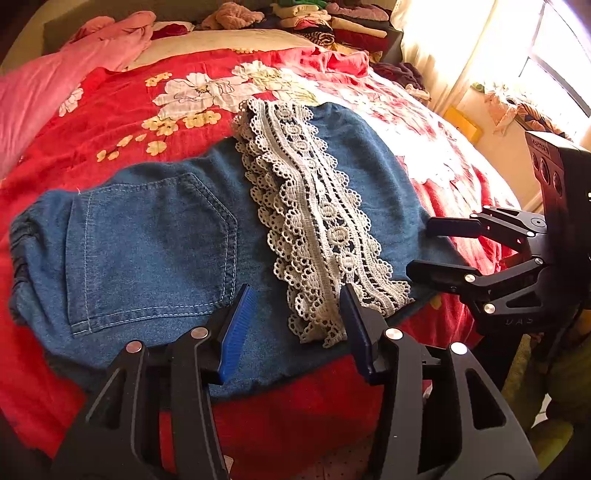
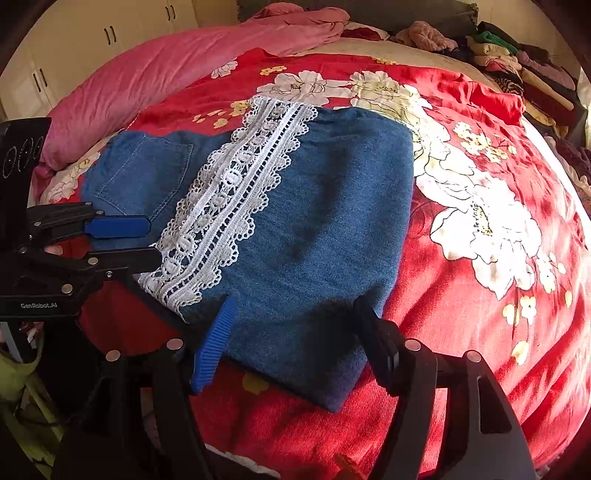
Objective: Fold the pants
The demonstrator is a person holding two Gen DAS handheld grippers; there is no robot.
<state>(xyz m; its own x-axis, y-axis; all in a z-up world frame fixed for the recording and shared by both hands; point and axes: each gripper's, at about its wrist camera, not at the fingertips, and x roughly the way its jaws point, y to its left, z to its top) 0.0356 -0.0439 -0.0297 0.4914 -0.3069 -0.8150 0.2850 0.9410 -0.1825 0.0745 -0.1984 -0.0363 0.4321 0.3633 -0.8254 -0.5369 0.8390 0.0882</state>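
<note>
Folded blue denim pants [image 1: 159, 236] lie on the red floral bedspread, back pocket on the left and a white lace hem band [image 1: 317, 206] running across the middle. In the right wrist view the pants [image 2: 314, 236] and lace [image 2: 229, 199] show too. My left gripper [image 1: 295, 295] is open just above the pants' near edge, holding nothing; it also shows in the right wrist view [image 2: 153, 240]. My right gripper [image 2: 291, 306] is open over the pants' near right part, empty; it also shows in the left wrist view [image 1: 419, 247] at the pants' right edge.
The red floral bedspread [image 2: 480, 221] covers the bed. A pink quilt [image 2: 166, 74] lies along the far left. Piles of clothes [image 1: 332, 22] sit at the head of the bed. A bright window with a curtain [image 1: 480, 48] is on the right.
</note>
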